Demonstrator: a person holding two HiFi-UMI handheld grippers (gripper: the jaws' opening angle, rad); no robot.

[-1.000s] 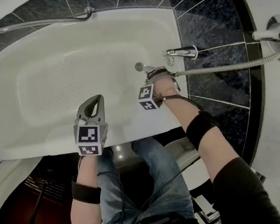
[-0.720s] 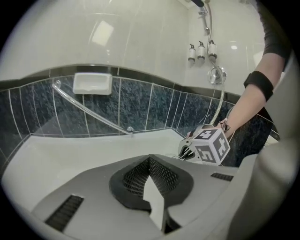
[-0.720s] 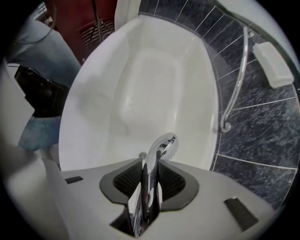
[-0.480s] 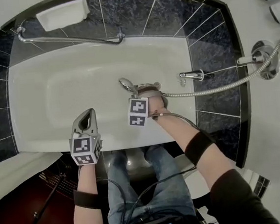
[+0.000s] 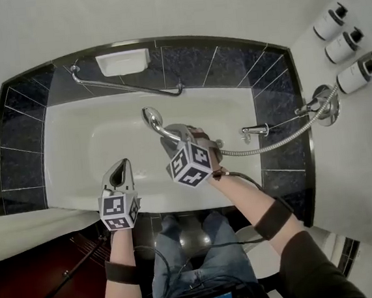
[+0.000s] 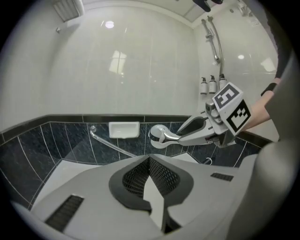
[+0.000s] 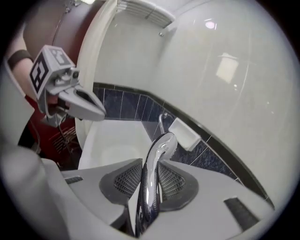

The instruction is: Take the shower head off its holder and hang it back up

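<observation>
Firmly, right gripper point(image 7: 150, 168) jaws clamped on shower head point(image 7: 161, 143) handle, left gripper point(image 6: 149, 160) jaws together, empty

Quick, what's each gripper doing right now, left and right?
Left gripper: closed, holding nothing.
Right gripper: closed on the shower head, gripping its handle.

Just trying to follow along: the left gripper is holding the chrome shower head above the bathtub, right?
No, the right gripper holds the chrome shower head above the bathtub. The right gripper view shows its handle clamped between those jaws; the left gripper is shut and empty.
</observation>
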